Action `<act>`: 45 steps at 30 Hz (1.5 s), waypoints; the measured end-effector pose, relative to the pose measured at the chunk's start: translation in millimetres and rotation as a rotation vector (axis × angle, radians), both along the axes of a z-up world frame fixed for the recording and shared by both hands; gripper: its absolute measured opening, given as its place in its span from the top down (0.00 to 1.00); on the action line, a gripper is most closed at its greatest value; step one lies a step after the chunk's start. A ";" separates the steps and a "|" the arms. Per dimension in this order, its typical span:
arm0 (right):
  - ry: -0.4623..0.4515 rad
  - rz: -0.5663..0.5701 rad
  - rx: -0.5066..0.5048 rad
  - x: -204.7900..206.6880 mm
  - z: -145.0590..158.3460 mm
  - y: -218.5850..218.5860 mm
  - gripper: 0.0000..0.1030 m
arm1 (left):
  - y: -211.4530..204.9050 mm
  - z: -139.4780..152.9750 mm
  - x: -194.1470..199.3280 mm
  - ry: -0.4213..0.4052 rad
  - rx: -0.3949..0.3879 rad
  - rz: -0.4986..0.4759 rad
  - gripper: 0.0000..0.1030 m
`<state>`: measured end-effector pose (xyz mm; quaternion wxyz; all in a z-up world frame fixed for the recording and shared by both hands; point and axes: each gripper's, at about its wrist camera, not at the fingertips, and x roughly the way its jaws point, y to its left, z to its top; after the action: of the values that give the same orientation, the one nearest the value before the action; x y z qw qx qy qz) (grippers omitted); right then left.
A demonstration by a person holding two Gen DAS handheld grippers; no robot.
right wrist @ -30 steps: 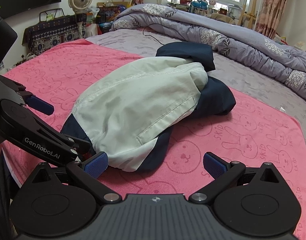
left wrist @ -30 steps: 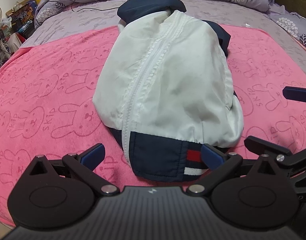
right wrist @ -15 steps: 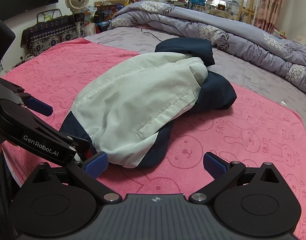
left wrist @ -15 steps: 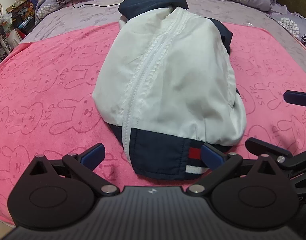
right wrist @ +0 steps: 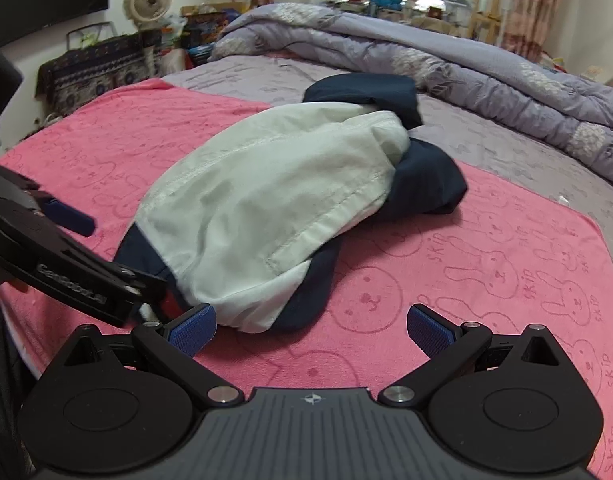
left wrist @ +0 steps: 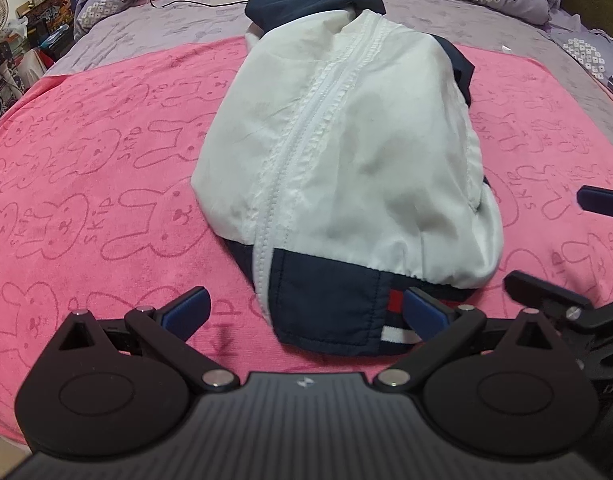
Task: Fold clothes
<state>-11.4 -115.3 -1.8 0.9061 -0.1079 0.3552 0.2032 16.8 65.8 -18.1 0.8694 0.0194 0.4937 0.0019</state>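
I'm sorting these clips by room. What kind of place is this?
Most likely a lived-in bedroom: a bed spread with a pink rabbit-print towel blanket, a rumpled lavender patterned duvet, and a small white desk fan among clutter by the wall.

White jacket [left wrist: 358, 152] with navy hem and red-white-navy stripe tab [left wrist: 394, 320]; pink towel [left wrist: 86, 184] printed with rabbits; lilac quilt [right wrist: 466, 68], perhaps leaf-patterned.
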 end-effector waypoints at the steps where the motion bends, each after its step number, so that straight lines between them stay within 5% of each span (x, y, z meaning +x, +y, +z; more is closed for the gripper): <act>1: -0.009 -0.018 -0.001 -0.6 -2.3 -2.9 0.00 | 3.4 0.3 0.5 -0.001 0.009 0.007 0.00; 10: -0.007 0.085 0.005 -8.5 -35.8 4.8 0.10 | 38.7 10.8 5.9 -0.019 0.044 0.096 0.00; 12: -0.010 0.096 0.021 -2.6 -41.4 23.8 0.27 | 44.2 13.0 4.4 -0.020 0.057 0.110 0.00; 14: 0.005 0.075 0.010 6.9 -46.4 42.3 0.66 | 49.3 14.1 1.0 -0.017 0.068 0.118 0.00; 16: -0.013 0.033 -0.003 13.4 -42.0 48.2 0.81 | 54.2 13.9 -3.1 -0.013 0.078 0.125 0.00; 22: -0.143 -0.197 0.094 18.4 11.1 -13.5 0.92 | 59.1 6.4 -4.5 -0.004 0.057 0.148 0.00; 24: -0.186 -0.280 0.146 15.2 34.5 -49.7 0.92 | 53.2 3.7 -1.6 -0.004 0.035 0.141 0.00; 28: -0.209 -0.410 0.063 18.5 49.4 -105.0 0.88 | 27.7 -2.8 8.1 -0.005 0.008 0.087 0.00; 30: -0.131 -0.465 0.067 25.6 38.5 -126.5 0.78 | 11.8 -5.9 11.5 -0.005 0.000 0.048 0.00; 32: -0.061 -0.500 0.088 27.6 27.5 -145.6 0.55 | -3.4 -7.9 13.6 -0.009 -0.020 0.001 0.00; 34: -0.046 -0.493 0.106 21.6 18.9 -154.7 0.40 | -17.9 -10.5 16.8 -0.010 -0.036 -0.049 0.00; 39: -0.055 -0.409 0.168 7.4 15.0 -156.5 0.34 | -38.2 -20.1 38.6 -0.023 -0.019 -0.046 0.00; 45: -0.121 -0.270 0.087 -14.4 22.6 -134.0 0.15 | -24.2 -31.0 66.8 -0.032 -0.187 0.075 0.01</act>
<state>-25.8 -249.3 20.8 0.9487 -0.0318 0.3019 0.0880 83.5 41.6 -49.2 0.8746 -0.0802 0.4781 -0.0112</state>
